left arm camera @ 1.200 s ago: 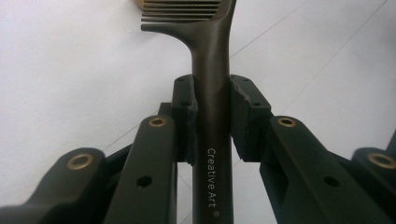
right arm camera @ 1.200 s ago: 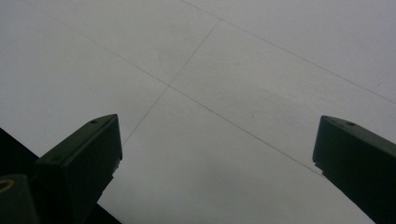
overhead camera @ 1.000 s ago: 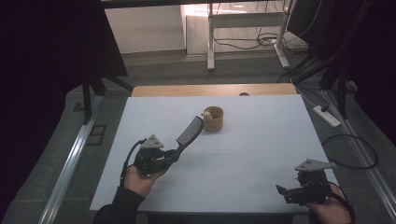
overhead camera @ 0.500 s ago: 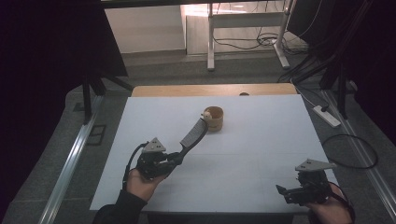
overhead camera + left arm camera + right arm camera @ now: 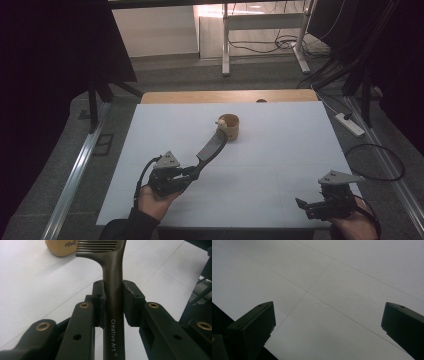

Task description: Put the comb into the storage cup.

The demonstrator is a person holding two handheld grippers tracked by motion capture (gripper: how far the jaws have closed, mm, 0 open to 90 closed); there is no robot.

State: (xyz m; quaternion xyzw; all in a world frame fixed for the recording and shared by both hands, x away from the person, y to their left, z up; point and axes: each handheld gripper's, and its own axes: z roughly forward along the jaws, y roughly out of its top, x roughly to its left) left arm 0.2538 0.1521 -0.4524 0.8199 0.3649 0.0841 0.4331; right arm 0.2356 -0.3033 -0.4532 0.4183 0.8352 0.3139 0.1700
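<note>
The dark comb (image 5: pixel 113 277) is sitting clamped by its handle between the left gripper (image 5: pixel 192 171) pads, its toothed head reaching beyond the fingertips to the rim of the wooden cup (image 5: pixel 229 126). It is looking light, stiff and smooth, so the plain handle is probably the safest place to grip. The right gripper (image 5: pixel 303 206) is hovering over the white table (image 5: pixel 280 145), well apart, its jaws wide and empty.

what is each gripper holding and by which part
The left gripper clamps a dark comb by its handle; the right gripper is open and holds nothing.
</note>
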